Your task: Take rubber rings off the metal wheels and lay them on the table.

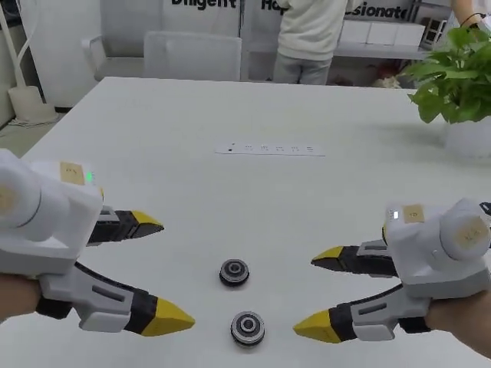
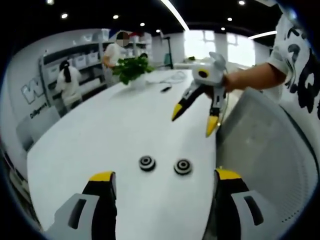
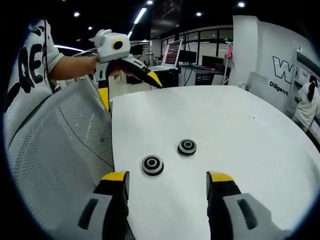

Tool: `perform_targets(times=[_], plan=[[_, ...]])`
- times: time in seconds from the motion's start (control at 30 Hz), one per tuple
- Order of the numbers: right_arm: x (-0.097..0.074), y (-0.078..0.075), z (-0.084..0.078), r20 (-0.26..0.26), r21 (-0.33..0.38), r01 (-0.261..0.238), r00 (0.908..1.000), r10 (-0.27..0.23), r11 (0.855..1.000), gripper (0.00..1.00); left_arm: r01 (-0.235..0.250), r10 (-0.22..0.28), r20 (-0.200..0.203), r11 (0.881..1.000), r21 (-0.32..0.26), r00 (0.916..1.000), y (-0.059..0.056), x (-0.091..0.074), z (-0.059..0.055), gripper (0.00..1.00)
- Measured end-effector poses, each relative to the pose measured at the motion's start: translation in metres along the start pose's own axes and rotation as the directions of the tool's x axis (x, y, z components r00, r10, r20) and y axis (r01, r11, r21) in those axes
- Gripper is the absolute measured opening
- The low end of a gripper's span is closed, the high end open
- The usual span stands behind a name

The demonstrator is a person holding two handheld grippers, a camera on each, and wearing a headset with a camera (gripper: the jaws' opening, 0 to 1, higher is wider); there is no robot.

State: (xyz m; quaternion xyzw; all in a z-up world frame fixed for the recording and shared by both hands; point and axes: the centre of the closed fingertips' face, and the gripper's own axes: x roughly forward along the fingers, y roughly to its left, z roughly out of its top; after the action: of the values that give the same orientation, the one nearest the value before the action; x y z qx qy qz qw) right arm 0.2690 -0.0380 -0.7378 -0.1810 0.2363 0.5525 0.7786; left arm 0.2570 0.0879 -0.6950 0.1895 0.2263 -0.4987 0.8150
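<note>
Two metal wheels lie flat near the near edge of the white surface (image 1: pixel 230 199), one (image 1: pixel 234 273) just beyond the other (image 1: pixel 248 327). Their dark rubber rings are hard to tell apart from the hubs. The left claw (image 1: pixel 161 270) and right claw (image 1: pixel 311 294) flank them, both spread wide and empty. Farther off lie a socket strip (image 1: pixel 268 149) and, far right, a potted plant (image 1: pixel 453 77) cut off by the frame.
</note>
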Motion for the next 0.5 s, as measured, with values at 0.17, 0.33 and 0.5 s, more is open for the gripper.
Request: perform_targets(times=[0.17, 0.33, 0.5], plan=[[0.003, -0.002, 0.000, -0.002, 0.002, -0.006, 1.0000, 0.006, 1.000, 0.59, 0.005, -0.005, -0.007, 1.000, 0.012, 1.0000, 0.002, 0.004, 0.000, 0.82], [0.006, -0.003, -0.001, -0.008, -0.002, -0.016, 0.9998, 0.016, 1.000, 0.59, 0.011, -0.011, -0.008, 1.000, 0.014, 0.9999, 0.003, 0.008, 0.000, 0.81], [0.010, -0.002, -0.002, -0.020, -0.009, -0.026, 0.9995, 0.026, 1.000, 0.59, 0.024, -0.023, -0.008, 1.000, 0.012, 0.9997, 0.003, 0.014, 0.002, 0.82]])
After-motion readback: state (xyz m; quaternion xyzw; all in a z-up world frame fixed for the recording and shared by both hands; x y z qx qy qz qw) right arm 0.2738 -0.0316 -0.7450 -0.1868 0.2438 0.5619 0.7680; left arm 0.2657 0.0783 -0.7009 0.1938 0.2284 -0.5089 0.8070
